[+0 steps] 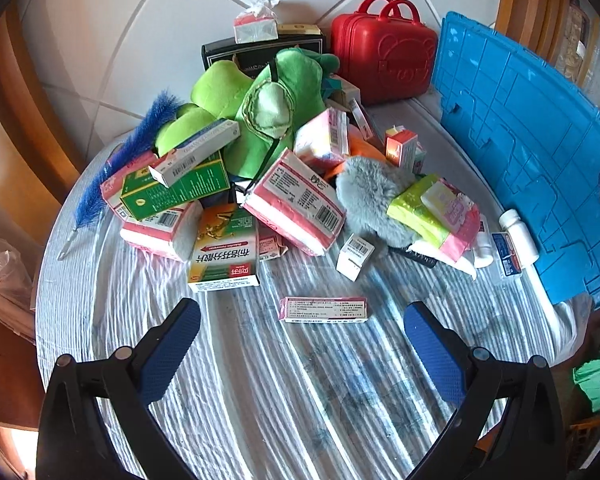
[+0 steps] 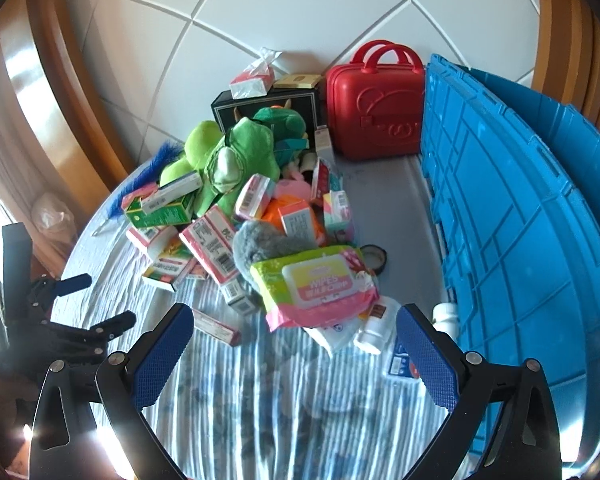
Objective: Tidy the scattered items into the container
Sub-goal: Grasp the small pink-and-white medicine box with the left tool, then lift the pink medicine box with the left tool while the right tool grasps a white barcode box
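A heap of scattered items lies on a striped cloth: green plush toys [image 1: 256, 112] [image 2: 236, 152], medicine boxes [image 1: 224, 252], a grey furry thing [image 1: 372, 196] [image 2: 268, 244], a pack of wipes [image 2: 320, 280] [image 1: 436, 208] and white bottles [image 1: 520, 236] [image 2: 376, 324]. A small pink box [image 1: 323, 309] lies alone just ahead of my left gripper [image 1: 302, 332], which is open and empty. My right gripper [image 2: 294, 340] is open and empty, just short of the wipes and bottles. The blue container [image 1: 532, 152] [image 2: 520, 220] stands at the right. The left gripper also shows in the right wrist view [image 2: 100, 304].
A red case [image 1: 384, 60] [image 2: 374, 108] and a black box [image 1: 260, 52] [image 2: 268, 104] stand at the back by the tiled wall. A blue brush [image 1: 128, 152] lies at the heap's left. A roll of black tape [image 2: 374, 258] lies near the container. Wooden furniture edges the left.
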A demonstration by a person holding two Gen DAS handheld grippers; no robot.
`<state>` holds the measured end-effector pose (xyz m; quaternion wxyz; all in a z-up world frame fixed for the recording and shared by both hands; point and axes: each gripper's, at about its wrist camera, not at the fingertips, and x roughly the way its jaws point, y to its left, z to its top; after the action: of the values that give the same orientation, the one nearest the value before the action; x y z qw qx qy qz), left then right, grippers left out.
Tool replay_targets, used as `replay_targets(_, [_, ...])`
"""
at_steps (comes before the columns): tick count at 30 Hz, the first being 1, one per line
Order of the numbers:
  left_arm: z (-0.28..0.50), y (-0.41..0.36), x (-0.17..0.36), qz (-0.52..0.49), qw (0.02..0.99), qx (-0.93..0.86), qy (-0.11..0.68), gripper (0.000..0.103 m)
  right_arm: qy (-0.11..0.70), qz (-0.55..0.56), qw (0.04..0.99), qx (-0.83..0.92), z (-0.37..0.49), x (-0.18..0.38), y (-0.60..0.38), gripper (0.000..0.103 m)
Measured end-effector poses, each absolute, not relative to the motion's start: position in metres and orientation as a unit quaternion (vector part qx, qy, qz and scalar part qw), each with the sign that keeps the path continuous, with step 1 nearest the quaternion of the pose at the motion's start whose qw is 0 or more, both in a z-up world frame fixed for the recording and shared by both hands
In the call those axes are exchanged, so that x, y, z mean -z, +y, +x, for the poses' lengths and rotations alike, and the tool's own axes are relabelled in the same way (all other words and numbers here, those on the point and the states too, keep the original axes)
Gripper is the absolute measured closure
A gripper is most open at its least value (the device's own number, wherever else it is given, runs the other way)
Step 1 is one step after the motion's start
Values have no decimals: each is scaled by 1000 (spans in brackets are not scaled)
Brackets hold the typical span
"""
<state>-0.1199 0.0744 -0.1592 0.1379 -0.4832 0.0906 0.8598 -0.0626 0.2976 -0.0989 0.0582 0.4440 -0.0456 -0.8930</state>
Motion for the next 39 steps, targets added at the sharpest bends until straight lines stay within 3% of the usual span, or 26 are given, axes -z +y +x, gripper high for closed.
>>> replay_targets(14, [-151,110,287,-451,295,-813,221,1,-43,529,34,847,-58,211,292,0])
replay_targets(23, [-167,113,323,-466,329,-795,206,2,-43,541,29,839,-76,241,288,0])
replay_targets(25, [-166,110,323,-469,334,-796,188,10,-44,540,29,840,-82,243,287,0])
replay_targets(28, [-154,107,317,-458,346,-798,183,45,-42,535,34,843,-92,247,282,0])
replay_targets(29, [-150,106,315,-458,351,-797,178,63,-41,534,37,844,-95,249,279,0])
replay_targets(30, [-146,104,314,-457,353,-797,174,71,-39,533,41,844,-97,251,275,0])
replay_targets(39, [-114,66,311,-458,340,-811,127,73,-20,523,97,847,-96,257,221,0])
